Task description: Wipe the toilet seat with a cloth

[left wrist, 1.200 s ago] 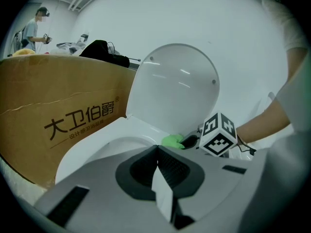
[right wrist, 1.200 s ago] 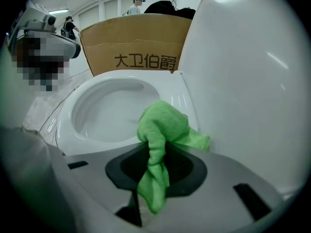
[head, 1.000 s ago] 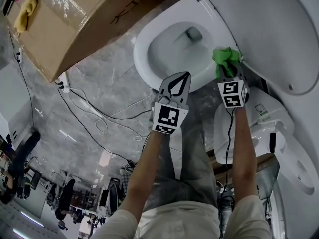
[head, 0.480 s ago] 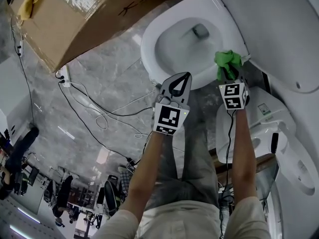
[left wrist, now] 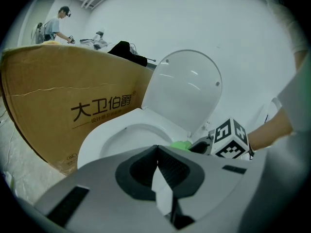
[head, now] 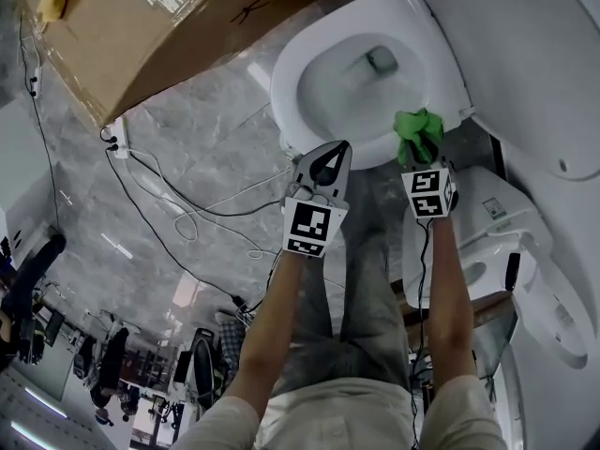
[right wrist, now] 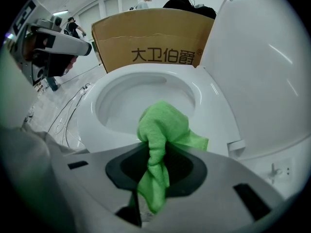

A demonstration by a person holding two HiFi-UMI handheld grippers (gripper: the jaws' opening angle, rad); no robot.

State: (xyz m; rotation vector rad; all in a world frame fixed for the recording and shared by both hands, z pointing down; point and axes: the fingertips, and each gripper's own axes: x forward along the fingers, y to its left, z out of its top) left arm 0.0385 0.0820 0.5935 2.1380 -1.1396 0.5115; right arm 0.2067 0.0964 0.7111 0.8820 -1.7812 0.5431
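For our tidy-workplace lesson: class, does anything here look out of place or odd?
Yes. A big cardboard box stands close beside the toilet, and loose cables trail across the floor nearby.

Both bare forearms, the left forearm (head: 272, 317) and the right forearm (head: 439, 289), stretch forward side by side toward the white toilet seat (head: 291, 111) (right wrist: 87, 115). The left gripper (head: 330, 162) (left wrist: 156, 149) is held at the seat's front edge, its jaws pressed together with nothing between them. The right gripper (head: 427, 162) (right wrist: 153, 154) is by the seat's right rim, its jaws clamped on a bunched green cloth (head: 417, 127) (right wrist: 163, 125) that sticks out over that rim. Each gripper's marker cube faces up toward the head.
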